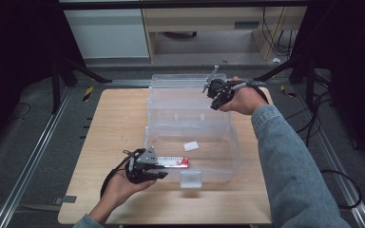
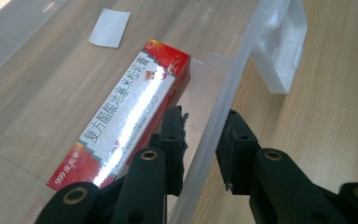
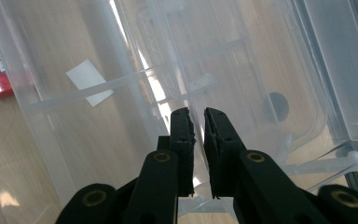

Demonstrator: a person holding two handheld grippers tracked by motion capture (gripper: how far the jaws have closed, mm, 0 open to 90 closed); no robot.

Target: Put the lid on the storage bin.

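A clear plastic box (image 1: 235, 142) stands open on the wooden table, its lid (image 1: 185, 99) raised behind it. Inside, against the front wall, lies a red and white carton (image 1: 173, 162) (image 2: 130, 112) with printed characters. A small white label (image 1: 190, 146) (image 2: 109, 28) (image 3: 89, 81) lies on the box floor. My left gripper (image 1: 164, 170) (image 2: 205, 119) straddles the box's front wall (image 2: 233, 60) near the left corner, one jaw inside beside the carton, one outside, shut on the wall. My right gripper (image 1: 212, 97) (image 3: 198, 114) is at the lid's far right edge, jaws nearly together on the lid's rim.
The box's front latch (image 1: 190, 179) (image 2: 279, 46) hangs over the bare table (image 1: 109, 142). The table's front edge runs close behind my left hand. Metal rails (image 1: 33, 156) flank the table on the floor, and black stand legs (image 1: 83, 71) and cables lie beyond.
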